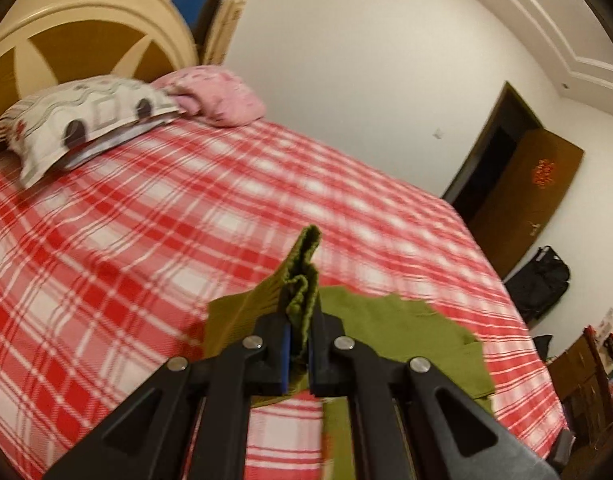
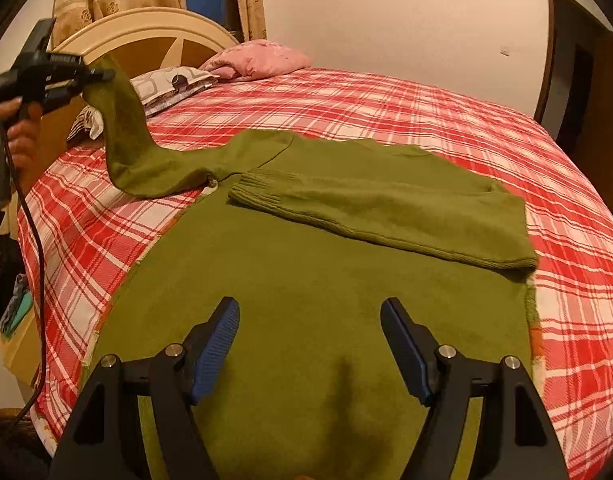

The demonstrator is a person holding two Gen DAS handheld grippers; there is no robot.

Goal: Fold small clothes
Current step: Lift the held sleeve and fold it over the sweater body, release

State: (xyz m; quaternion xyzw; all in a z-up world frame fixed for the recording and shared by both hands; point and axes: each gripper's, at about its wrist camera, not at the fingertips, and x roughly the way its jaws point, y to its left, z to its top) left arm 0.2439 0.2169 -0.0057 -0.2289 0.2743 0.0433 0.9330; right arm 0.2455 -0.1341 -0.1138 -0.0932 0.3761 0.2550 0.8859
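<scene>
A green knit sweater [image 2: 306,280] lies flat on the red plaid bed [image 2: 386,100]. Its right sleeve [image 2: 386,208] is folded across the chest. My left gripper [image 1: 300,320] is shut on the cuff of the left sleeve [image 1: 302,264] and holds it lifted above the bed. In the right wrist view the left gripper [image 2: 102,76] shows at upper left with the sleeve [image 2: 126,136] hanging from it. My right gripper [image 2: 310,320] is open and empty, hovering low over the sweater's lower body.
Two pillows [image 1: 86,120] and a pink one [image 1: 222,96] lie at the cream headboard [image 1: 86,32]. A brown door [image 1: 526,184] and a black bag [image 1: 542,280] stand beyond the bed's far right side. A cable [image 2: 38,260] hangs at left.
</scene>
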